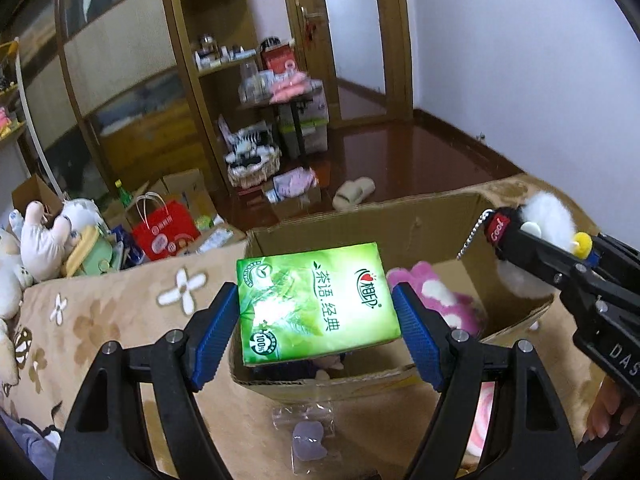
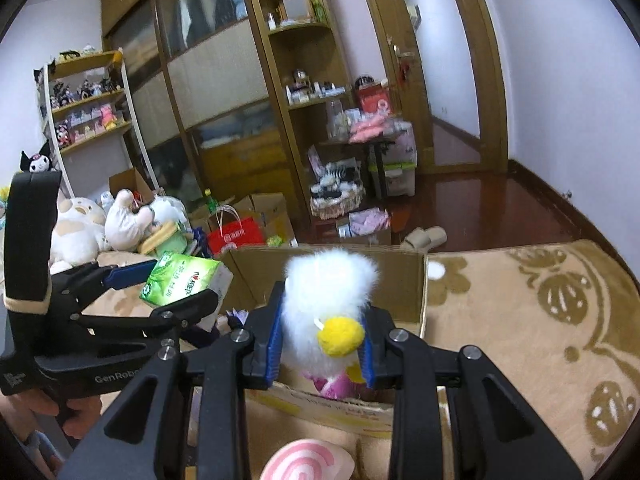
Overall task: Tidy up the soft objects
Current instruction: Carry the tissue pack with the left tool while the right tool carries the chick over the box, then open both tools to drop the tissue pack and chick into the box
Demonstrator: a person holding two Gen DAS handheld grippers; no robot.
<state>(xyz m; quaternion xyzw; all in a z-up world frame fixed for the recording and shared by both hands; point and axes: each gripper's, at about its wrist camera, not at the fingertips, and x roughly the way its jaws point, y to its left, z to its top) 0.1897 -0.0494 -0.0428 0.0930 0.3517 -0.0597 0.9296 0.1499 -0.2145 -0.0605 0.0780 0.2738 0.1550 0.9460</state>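
Currently both grippers are loaded and sit over the open cardboard box point(image 1: 420, 220) on the floral blanket point(image 1: 120, 308).

Left gripper point(image 1: 316, 312): blue pads point(image 1: 216, 332) clamped on the two short sides of a green tissue pack point(image 1: 316, 304), printed face up toward the camera. Pack is in the air above the box's near-left corner – not resting on anything. From the right wrist view the same pack point(image 2: 184, 280) sits left of the box, tilted, held between the left tool's black fingers.

Right gripper point(image 2: 322, 332): jaws nearly together, squeezing a white fluffy duck toy point(image 2: 324, 304) with a yellow beak, body upright between the pads. In the left wrist view the toy point(image 1: 536, 240) hangs over the box's right side, with a ball chain and a small red "Cool" tag point(image 1: 498, 230) dangling off it.

Inside the box – a pink and white plush point(image 1: 436, 296) lies at the bottom, partly hidden by the tissue pack.

On the blanket just in front of the box: a clear packet with a pale purple item point(image 1: 308, 444), and a pink-and-white swirl plush point(image 2: 304, 460) at the near edge. More stuffed animals point(image 2: 104, 224) piled at the blanket's far left end.
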